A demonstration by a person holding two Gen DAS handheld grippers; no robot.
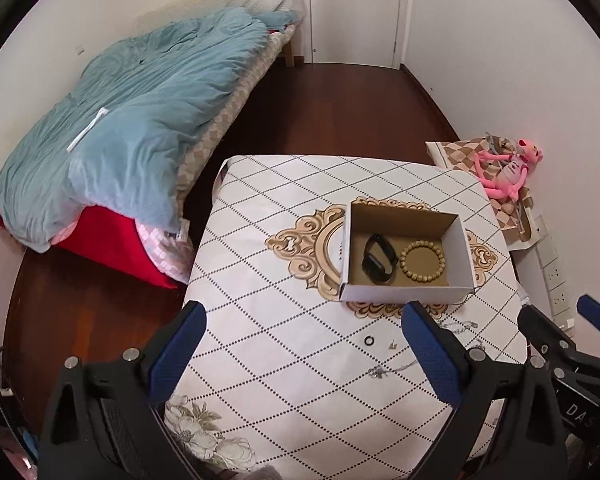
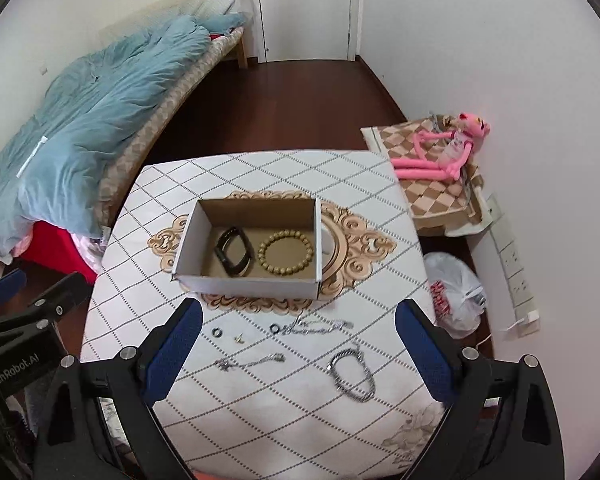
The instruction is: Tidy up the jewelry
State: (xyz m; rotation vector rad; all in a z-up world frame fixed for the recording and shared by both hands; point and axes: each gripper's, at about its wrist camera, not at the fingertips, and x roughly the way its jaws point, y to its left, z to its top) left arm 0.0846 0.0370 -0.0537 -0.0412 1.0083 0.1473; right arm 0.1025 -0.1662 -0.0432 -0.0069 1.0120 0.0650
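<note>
Both grippers spread, holding nothing: left gripper [image 1: 304, 348], right gripper [image 2: 298, 344], low in frame. Cardboard box [image 2: 248, 284] at centre holds black band [image 2: 233, 257] and bead bracelet [image 2: 286, 256]. Chain bracelet [image 2: 352, 374], rings, necklaces lie loose on tablecloth [image 2: 260, 420] below the box.

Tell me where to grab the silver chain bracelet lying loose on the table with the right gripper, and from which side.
Come straight down from above with the right gripper, which is open. The silver chain bracelet lies flat on the table as an open loop, so I'd pinch across one strand, probably the near-left side of the loop, with one finger inside and one outside. Its flat, slack links offer no edge for a side approach.
</note>
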